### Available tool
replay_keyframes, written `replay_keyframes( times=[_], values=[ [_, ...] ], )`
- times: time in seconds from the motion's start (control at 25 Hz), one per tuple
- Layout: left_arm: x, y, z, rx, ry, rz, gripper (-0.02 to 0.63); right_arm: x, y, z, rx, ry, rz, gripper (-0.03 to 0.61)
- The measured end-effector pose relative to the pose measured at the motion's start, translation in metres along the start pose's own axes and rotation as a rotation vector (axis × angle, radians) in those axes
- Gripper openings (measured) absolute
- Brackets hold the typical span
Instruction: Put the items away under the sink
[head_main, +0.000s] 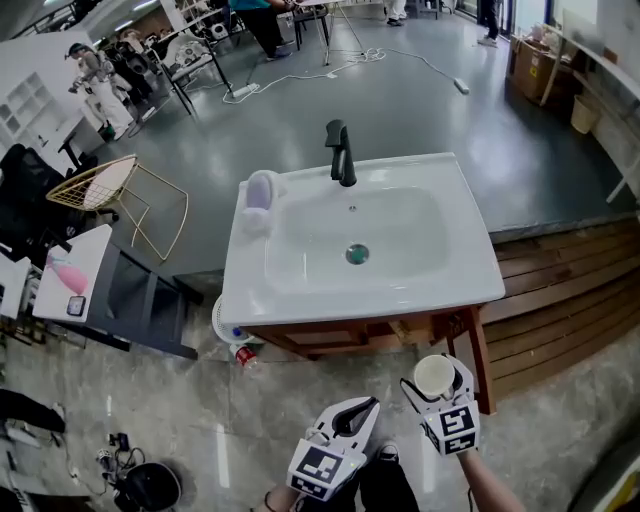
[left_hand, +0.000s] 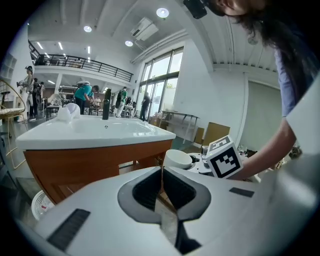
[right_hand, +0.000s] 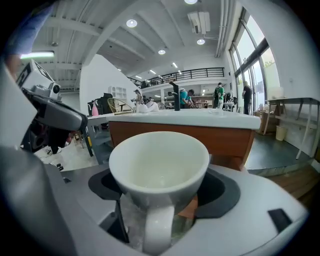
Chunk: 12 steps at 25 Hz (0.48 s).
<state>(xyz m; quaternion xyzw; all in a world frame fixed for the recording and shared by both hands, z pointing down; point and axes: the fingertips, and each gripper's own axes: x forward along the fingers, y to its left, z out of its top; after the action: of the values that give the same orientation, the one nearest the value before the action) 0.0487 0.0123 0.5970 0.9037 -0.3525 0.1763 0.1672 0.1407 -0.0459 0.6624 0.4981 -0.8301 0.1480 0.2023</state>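
Right gripper (head_main: 438, 392) clamps a white cup (right_hand: 159, 165) upright, handle toward its camera, just short of the wooden cabinet's (head_main: 340, 333) front edge. Left gripper (head_main: 365, 405), jaws pressed together and empty, hangs alongside over bare floor. Beyond, the white sink (head_main: 300, 290) overhangs the cabinet.

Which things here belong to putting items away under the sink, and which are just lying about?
Job: white ceramic cup, gripped in the right gripper; shut, empty left gripper; white basin on wooden cabinet.
Lying about: gold wire chair; pink bottle on the white side table; white cable across the grey floor.
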Motion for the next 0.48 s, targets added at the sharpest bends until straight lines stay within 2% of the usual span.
replay_keyframes(
  times=[0.2, 0.48],
  values=[
    [0.025, 0.003, -0.033, 0.003, 0.007, -0.019, 0.019, 0.037, -0.017, -0.039, 0.029, 0.005, -0.045, 0.419],
    [0.053, 0.013, -0.05, 0.032, -0.025, -0.044, 0.019, 0.089, -0.042, -0.08, 0.115, -0.002, -0.125, 0.419]
  ],
)
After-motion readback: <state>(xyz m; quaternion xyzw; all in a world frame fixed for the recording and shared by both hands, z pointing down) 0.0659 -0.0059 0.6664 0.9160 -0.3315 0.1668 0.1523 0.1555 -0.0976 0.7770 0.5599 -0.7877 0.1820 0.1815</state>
